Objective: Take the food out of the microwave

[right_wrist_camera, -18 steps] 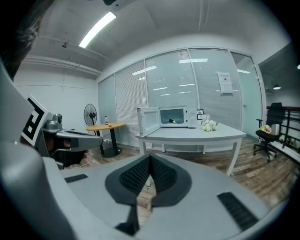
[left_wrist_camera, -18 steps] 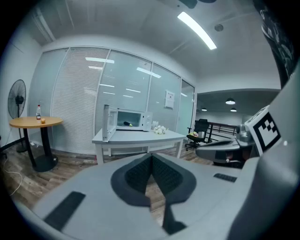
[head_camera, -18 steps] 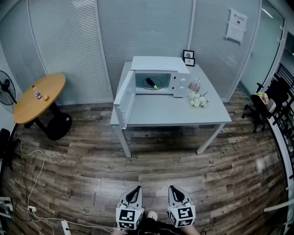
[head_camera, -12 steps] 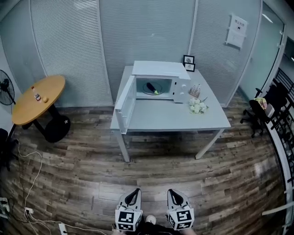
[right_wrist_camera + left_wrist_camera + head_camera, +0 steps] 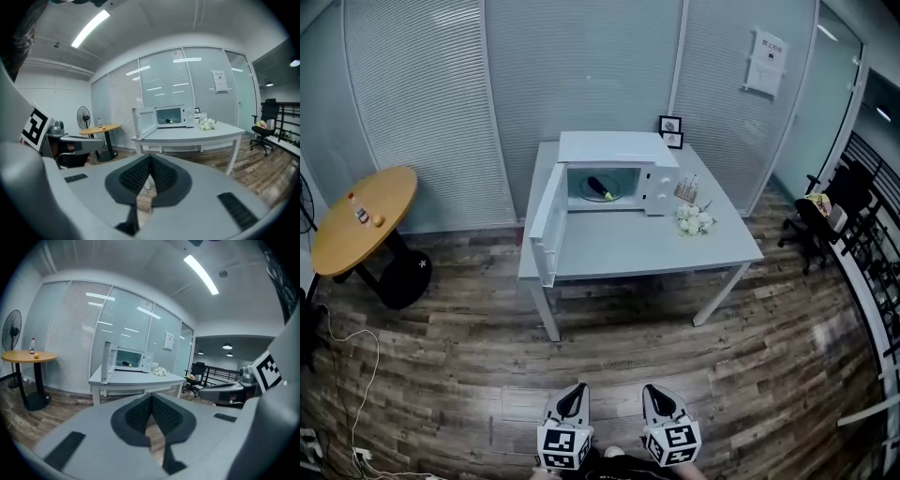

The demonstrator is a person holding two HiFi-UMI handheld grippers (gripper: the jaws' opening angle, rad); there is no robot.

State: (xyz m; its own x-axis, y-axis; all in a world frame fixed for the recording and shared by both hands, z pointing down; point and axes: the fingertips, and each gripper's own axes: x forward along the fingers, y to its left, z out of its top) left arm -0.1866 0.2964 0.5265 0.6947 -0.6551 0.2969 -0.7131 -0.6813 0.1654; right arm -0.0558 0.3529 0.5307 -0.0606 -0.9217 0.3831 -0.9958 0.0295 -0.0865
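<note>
Standing well back from the worktop (image 5: 639, 255), you hold left gripper (image 5: 573, 398) and right gripper (image 5: 660, 398) side by side, jaws together and empty, while the dark food (image 5: 600, 187) lies slantwise inside the open microwave (image 5: 617, 148) straight ahead, neither hand nearer.

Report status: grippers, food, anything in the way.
Left gripper, right gripper shut, empty. Food in microwave, door open, far off on table. Only floor between.

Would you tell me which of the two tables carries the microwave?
The grey rectangular table, where the microwave stands door open; the round wooden table at left bears only small items.
</note>
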